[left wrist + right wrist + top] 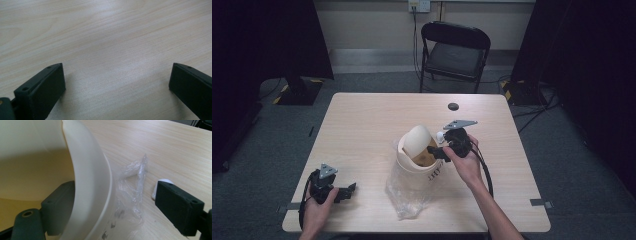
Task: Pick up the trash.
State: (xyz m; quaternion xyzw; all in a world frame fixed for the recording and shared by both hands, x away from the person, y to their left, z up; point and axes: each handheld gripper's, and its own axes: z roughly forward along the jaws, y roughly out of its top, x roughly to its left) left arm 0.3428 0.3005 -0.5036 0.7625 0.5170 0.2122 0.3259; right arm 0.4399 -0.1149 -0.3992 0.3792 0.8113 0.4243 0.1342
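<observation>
Near the table's front left edge, the left gripper [343, 192] rests on the pale wooden table [362, 125], jaws spread wide and empty. At centre stands the cream plastic bin [417, 160] over crinkled clear plastic film [404, 192]. Right gripper [438, 151], jaws wide, straddles the bin's rim, one jaw inside.

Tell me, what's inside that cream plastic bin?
Inside the cream plastic bin, one jaw of the right gripper reaches over its rim, beside something brown. The swing lid hides the rest.
</observation>
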